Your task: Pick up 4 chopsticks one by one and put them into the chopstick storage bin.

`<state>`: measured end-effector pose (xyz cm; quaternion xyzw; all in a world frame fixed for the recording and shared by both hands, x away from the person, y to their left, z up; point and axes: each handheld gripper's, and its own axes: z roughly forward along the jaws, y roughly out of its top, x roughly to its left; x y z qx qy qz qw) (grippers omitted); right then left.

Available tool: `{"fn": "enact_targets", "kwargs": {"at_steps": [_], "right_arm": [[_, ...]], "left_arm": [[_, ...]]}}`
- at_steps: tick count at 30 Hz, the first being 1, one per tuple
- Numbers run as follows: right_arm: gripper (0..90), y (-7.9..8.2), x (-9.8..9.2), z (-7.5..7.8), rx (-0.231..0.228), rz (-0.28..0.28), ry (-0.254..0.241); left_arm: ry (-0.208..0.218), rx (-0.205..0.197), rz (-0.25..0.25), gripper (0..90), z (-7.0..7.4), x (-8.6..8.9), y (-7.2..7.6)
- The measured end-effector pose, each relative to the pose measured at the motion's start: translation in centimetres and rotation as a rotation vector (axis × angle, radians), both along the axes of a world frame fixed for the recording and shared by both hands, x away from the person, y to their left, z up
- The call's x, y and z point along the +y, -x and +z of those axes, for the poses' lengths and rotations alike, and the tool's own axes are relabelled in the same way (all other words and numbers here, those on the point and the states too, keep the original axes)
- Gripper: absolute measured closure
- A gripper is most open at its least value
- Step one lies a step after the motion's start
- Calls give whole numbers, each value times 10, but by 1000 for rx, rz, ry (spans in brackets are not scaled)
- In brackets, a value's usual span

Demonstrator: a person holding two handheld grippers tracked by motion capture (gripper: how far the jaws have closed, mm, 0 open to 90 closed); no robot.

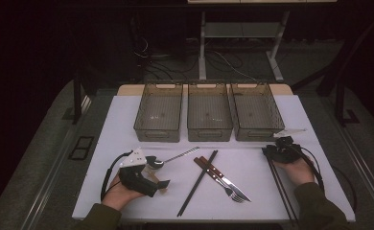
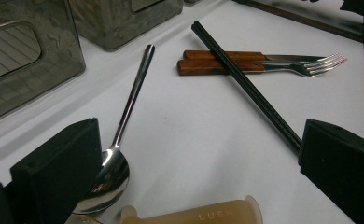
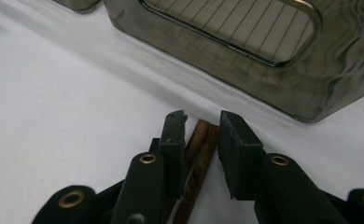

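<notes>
High view: on the white worktop [image 1: 127, 115], the right tool [image 1: 277, 147] sits at the far end of a pair of dark brown wooden chopsticks [image 1: 281, 187], just before the rightmost smoky clear plastic bin [image 1: 255, 111].

Left gripper view: the left tool [image 2: 194, 158] stands wide open over a steel spoon [image 2: 119, 140].

Right gripper view: right tool's jaws part-open astride the chopstick tips, one jaw close against them, below that bin.

Dim room, dark at the far wall. Grey carpet floor [image 1: 41, 143]. White-topped table [image 1: 127, 191] under the light. Beyond its far edge, metal desk legs [image 1: 202, 48] and loose cables [image 1: 146, 57].
</notes>
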<state>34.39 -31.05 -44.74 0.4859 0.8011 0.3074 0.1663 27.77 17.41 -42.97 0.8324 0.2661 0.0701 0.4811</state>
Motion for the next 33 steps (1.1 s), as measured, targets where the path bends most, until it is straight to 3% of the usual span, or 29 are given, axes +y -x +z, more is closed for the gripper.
{"fn": "enact_targets", "kwargs": {"at_steps": [17, 33], "right_arm": [[739, -1, 5, 0, -4, 12, 6], [750, -4, 29, 0, -17, 104, 17]], "left_arm": [[-2, 0, -1, 0, 0, 0, 0], [1, -1, -2, 0, 0, 0, 0]]}}
